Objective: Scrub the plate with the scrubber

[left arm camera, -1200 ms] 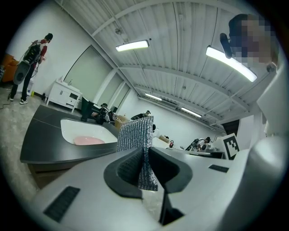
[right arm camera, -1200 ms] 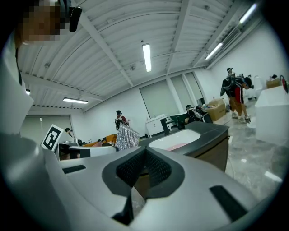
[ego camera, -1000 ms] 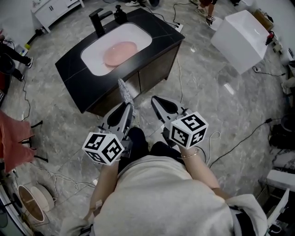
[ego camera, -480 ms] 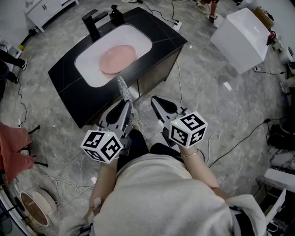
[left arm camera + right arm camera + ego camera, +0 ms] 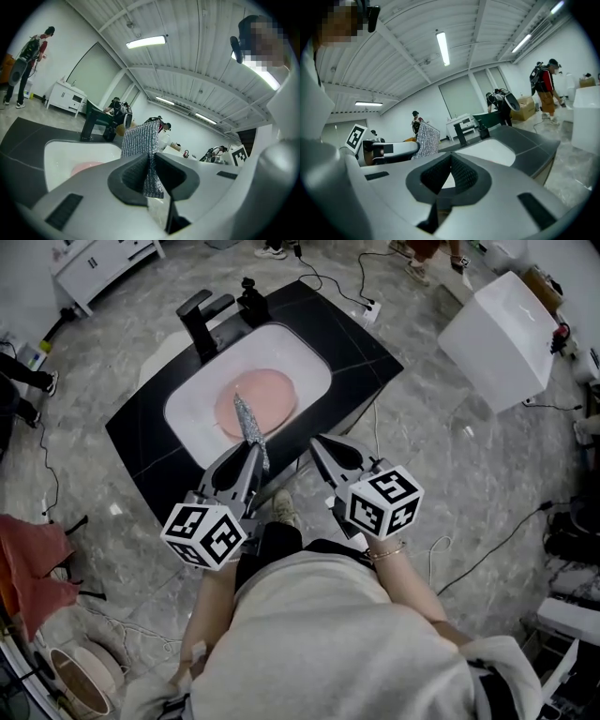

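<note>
A pink plate [image 5: 256, 400] lies flat in the white sink basin [image 5: 305, 360]. A silver mesh scrubber [image 5: 249, 426] stands up out of my left gripper [image 5: 251, 448], whose jaws are shut on it, at the basin's near edge. In the left gripper view the scrubber [image 5: 140, 150] rises between the jaws with a bit of the plate [image 5: 85, 167] to the left. My right gripper [image 5: 322, 447] is beside the left one, over the counter's front edge, shut with nothing in it. The right gripper view shows the scrubber [image 5: 425, 139] at left.
The basin sits in a black counter [image 5: 150, 427] with a black faucet [image 5: 199, 317] and a small dark bottle [image 5: 251, 294] at its far edge. A white box [image 5: 497, 329] stands on the floor to the right. Cables cross the grey marble floor [image 5: 450, 465]. People stand in the background.
The sink and counter have come closer and lower in the head view. The scrubber now reaches over the basin's near edge. Both grippers keep the same hold.
</note>
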